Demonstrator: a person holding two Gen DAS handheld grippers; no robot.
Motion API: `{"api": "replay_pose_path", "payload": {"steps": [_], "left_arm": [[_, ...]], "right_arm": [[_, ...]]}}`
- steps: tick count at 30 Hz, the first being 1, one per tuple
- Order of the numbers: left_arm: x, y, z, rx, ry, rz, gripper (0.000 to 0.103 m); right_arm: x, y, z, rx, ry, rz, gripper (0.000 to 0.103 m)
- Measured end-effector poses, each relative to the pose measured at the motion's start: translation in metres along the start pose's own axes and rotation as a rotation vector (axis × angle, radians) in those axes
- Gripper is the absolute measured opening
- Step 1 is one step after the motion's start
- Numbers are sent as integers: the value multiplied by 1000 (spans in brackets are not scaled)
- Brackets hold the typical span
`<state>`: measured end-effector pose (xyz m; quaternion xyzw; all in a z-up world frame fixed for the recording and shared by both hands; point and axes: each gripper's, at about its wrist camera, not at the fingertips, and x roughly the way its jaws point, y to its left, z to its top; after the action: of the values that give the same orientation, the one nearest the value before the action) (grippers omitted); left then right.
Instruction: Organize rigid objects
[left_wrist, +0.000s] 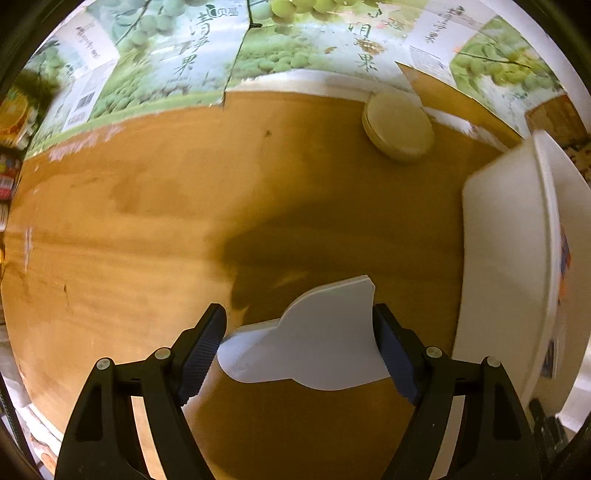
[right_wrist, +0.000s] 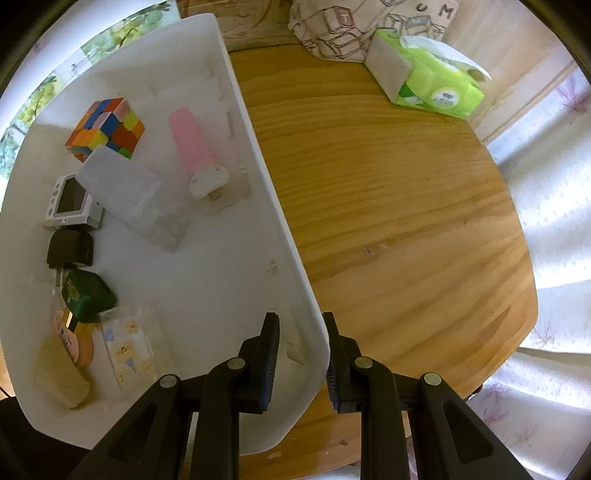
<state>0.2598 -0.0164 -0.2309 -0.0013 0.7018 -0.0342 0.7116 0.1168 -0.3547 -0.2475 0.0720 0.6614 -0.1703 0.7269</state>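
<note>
My left gripper is shut on a pale grey, flat plastic piece with a flared end. The piece hangs just above the wooden table and casts a shadow on it. A round beige disc lies at the table's far right. The white bin stands to the right of that gripper. My right gripper is shut on the white bin's rim, one finger inside and one outside. In the bin lie a colour cube, a pink tube, a frosted box and several small items.
A printed cardboard wall with green fruit pictures backs the table on the left gripper's side. A green tissue pack and a patterned cloth bag sit at the far edge. Bare wood lies right of the bin, with a curtain beyond.
</note>
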Motion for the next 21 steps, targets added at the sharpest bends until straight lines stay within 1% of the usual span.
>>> {"api": "replay_pose_path", "payload": {"steps": [4, 12, 15, 18, 21], "left_arm": [[-13, 1, -30, -9, -13, 8, 82], [-45, -3, -92, -26, -54, 27, 82], [-58, -12, -111, -35, -70, 30, 82], [-68, -16, -121, -39, -87, 27, 82], [-79, -33, -129, -43, -99, 24, 82]], "right_arm": [[0, -2, 2, -32, 4, 24, 24], [0, -5, 7, -136, 8, 65, 23], [0, -5, 8, -176, 7, 71, 23], [0, -5, 10, -217, 8, 83, 21], [0, -4, 11, -260, 6, 97, 21]]}}
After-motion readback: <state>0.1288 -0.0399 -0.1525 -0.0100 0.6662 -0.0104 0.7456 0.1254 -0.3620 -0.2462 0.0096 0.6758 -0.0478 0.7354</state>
